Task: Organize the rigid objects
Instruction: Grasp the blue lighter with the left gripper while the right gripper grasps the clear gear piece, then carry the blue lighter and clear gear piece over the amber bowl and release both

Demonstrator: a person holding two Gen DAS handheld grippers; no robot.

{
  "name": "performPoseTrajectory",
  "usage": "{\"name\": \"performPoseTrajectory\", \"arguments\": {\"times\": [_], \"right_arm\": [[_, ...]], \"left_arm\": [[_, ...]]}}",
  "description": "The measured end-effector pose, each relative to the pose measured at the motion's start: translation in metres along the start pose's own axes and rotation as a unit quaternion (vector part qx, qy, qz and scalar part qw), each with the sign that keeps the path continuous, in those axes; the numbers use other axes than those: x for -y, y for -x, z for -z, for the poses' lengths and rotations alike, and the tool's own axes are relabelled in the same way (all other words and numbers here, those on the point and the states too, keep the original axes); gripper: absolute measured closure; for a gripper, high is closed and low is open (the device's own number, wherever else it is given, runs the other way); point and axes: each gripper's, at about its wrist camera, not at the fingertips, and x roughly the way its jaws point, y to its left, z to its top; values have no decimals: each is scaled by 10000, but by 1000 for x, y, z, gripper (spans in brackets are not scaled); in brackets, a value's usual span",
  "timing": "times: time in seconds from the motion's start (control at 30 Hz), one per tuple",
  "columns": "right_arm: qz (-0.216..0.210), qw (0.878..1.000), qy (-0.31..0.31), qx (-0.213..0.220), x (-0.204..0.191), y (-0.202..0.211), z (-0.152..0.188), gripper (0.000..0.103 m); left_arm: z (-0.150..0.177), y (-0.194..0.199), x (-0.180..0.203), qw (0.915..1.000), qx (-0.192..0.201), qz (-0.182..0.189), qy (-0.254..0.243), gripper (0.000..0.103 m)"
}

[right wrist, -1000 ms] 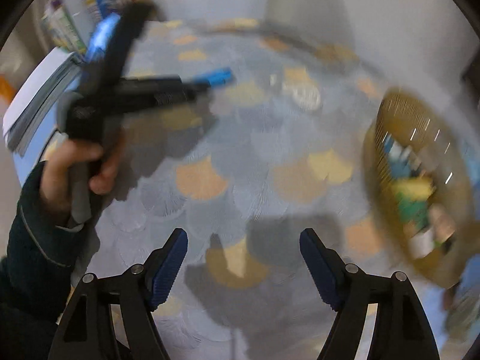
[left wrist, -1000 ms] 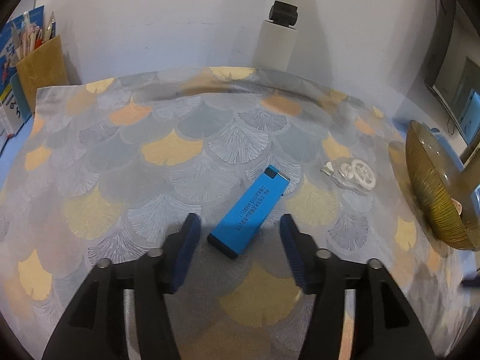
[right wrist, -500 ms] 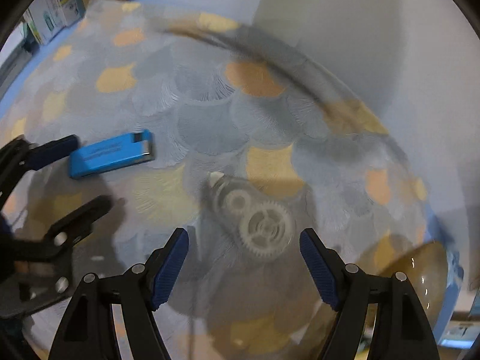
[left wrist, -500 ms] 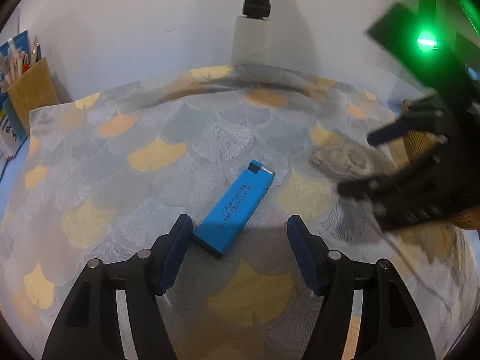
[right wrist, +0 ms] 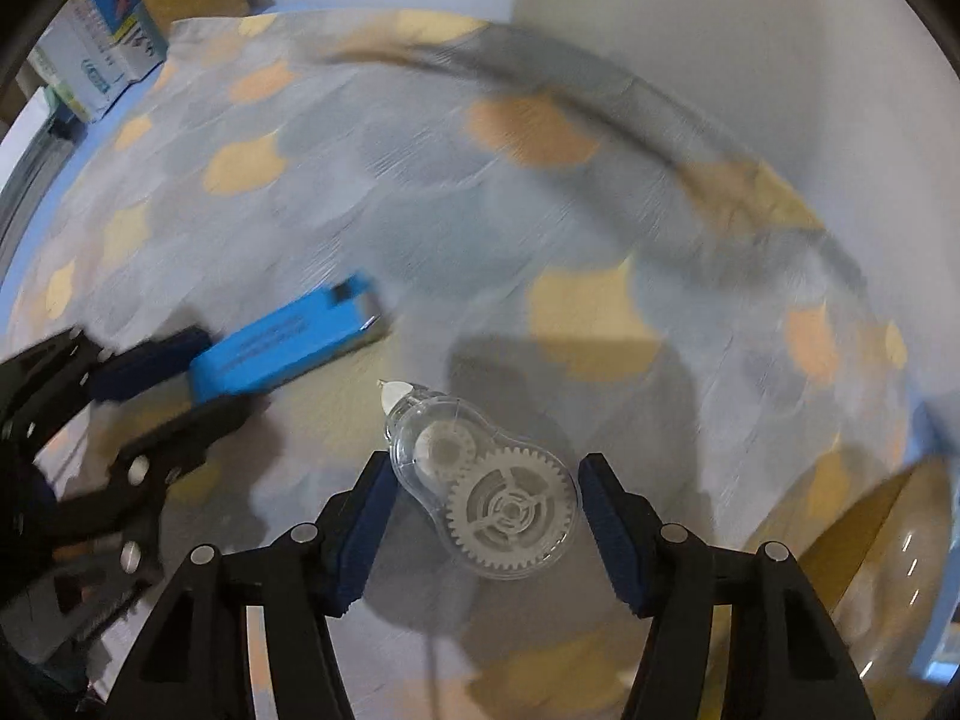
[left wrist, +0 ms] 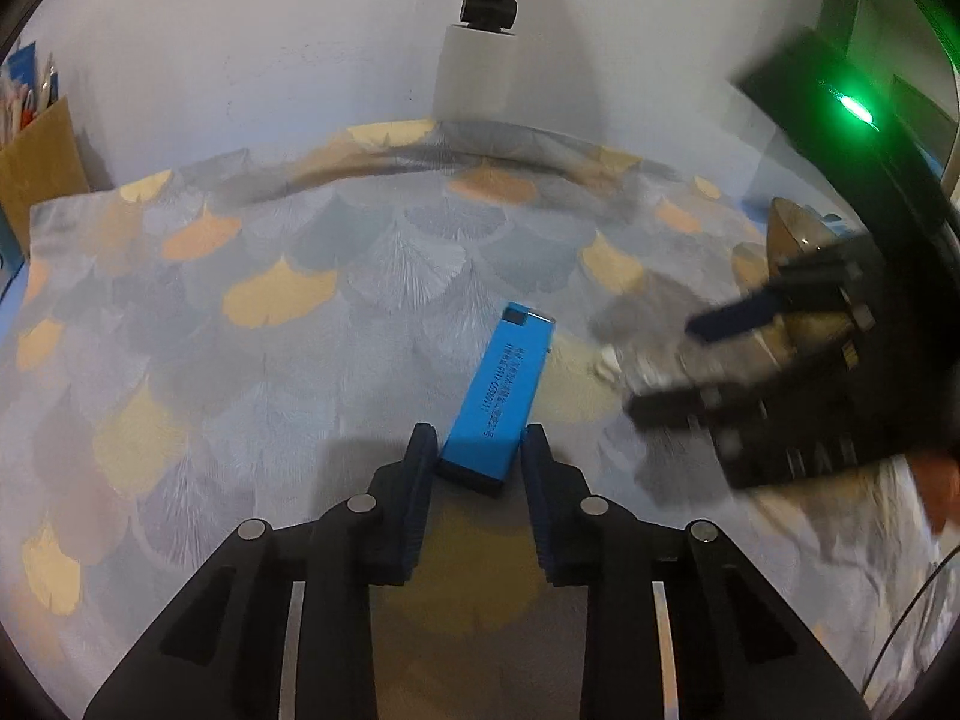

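Left gripper [left wrist: 477,450] jaws are closing on the near end of the blue box [left wrist: 498,399] mid-frame, pads touching its sides, while the right gripper [right wrist: 486,495] is closing around the clear correction tape dispenser [right wrist: 486,480], not quite pinching it, both on the fan-patterned cloth [left wrist: 270,252].

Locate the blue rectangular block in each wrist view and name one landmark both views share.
Left wrist view: blue block at centre, its near end between the left gripper's closing jaws.
Right wrist view: left of centre, blurred, beyond the clear tape dispenser.
Shared landmark: the golden bowl, at the right edge in both views.
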Motion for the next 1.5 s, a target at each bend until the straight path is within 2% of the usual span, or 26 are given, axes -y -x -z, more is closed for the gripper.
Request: {"name": "performPoseTrajectory", "arguments": {"times": [0.13,0.3,0.43,0.5,0.57,0.6,0.63,0.7,0.73,0.9,1.03,1.07,1.13,1.17,1.2,1.23,1.33,1.4,1.5], "right_arm": [[-67,9996,-169,216,-27,14,51,42],[-361,9936,-944,507,-39,35,129,41],[-651,9767,-1885,793,-45,54,186,41],[-841,9710,-2107,758,-43,54,201,41],[-1046,9703,-2058,723,-40,53,200,40],[-1122,9699,-2033,735,-39,54,203,40],[-1227,9700,-1976,714,-39,53,207,38],[-1246,9729,-1804,735,-40,55,220,33],[-1190,9755,-1688,753,-40,57,230,33],[-760,9870,-1084,907,-61,60,243,33],[-465,9865,-995,1218,-66,52,233,33],[-346,9864,-965,1288,-68,50,230,33],[-75,9868,-815,1396,-73,47,224,37],[-107,9863,-783,1448,-75,47,223,46],[-140,9857,-769,1493,-76,48,223,50],[-144,9855,-729,1522,-78,48,224,53],[-187,9852,-718,1548,-83,50,228,54],[-391,9834,-763,1598,-84,54,233,54],[-586,9794,-929,1693,-78,63,240,54]], "left_arm": [[29,26,3,9998,-153,100,-12,80],[77,63,7,9988,-272,397,56,80],[103,83,15,9984,-249,484,140,80],[109,88,19,9987,-228,438,109,79],[114,91,24,9986,-230,466,83,79],[114,92,24,9985,-245,491,75,75],[115,93,25,9984,-253,498,59,69],[114,96,26,9991,-214,374,32,51],[113,96,28,9995,-190,244,-1,49],[107,86,41,9991,-239,-114,-329,49],[104,76,56,9959,-220,-476,-742,48],[104,75,60,9951,-198,-523,-810,49],[103,75,61,9957,-202,-398,-816,62],[104,75,63,9953,-188,-397,-868,75],[104,76,65,9949,-175,-379,-919,82],[105,77,67,9951,-193,-317,-917,82],[106,79,71,9955,-185,-249,-900,82],[105,83,77,9955,-113,-194,-921,82],[96,96,82,9962,46,108,-866,82]]}}
